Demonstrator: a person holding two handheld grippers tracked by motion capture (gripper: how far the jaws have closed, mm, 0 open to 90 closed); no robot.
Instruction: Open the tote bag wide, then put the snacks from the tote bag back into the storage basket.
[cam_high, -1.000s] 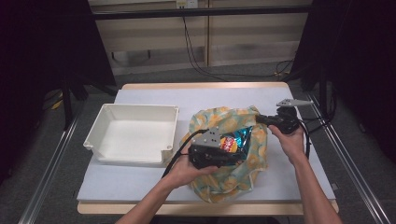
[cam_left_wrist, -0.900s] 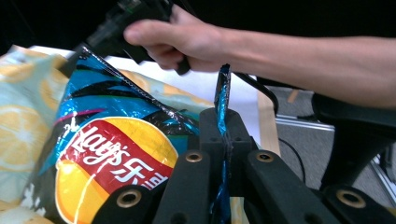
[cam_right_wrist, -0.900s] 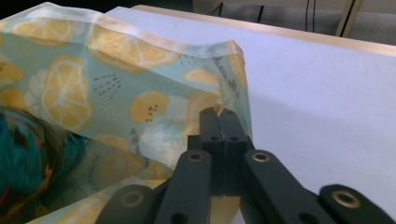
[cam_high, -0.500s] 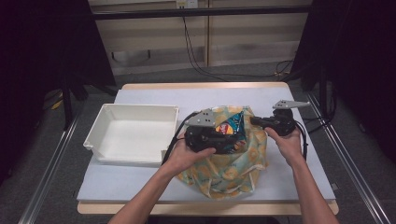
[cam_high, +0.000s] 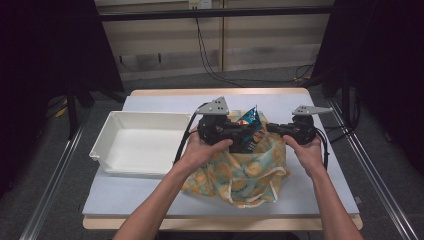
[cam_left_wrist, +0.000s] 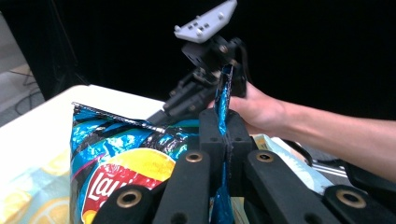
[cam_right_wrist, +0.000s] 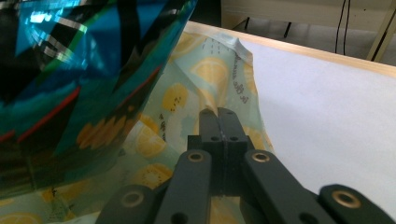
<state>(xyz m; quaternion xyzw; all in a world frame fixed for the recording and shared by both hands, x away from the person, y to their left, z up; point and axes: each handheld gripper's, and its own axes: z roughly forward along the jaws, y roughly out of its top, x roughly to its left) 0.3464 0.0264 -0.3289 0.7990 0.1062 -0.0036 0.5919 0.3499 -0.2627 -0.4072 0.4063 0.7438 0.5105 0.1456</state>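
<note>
A blue Lay's chip bag (cam_high: 248, 132) is held up over the mouth of a lemon-print cloth bag (cam_high: 245, 172) on the table. My left gripper (cam_high: 242, 133) is shut on the chip bag's side seam (cam_left_wrist: 223, 100), jaws pressed together on the foil. My right gripper (cam_high: 270, 128) is shut on the cloth bag's rim (cam_right_wrist: 218, 112), holding that edge up. In the right gripper view the chip bag (cam_right_wrist: 70, 60) hangs close at the left, above the fabric. The left gripper view shows the right gripper (cam_left_wrist: 205, 88) and its hand just beyond the chip bag (cam_left_wrist: 126, 158).
An empty white tray (cam_high: 100, 146) sits left of the cloth bag. The pale table top (cam_high: 320, 195) has bare room to the right and front. Cables trail from both grippers, and dark frames stand around the table.
My left gripper has moved up and away from the person with the chip bag, which now stands higher above the cloth bag. The right gripper has barely moved.
</note>
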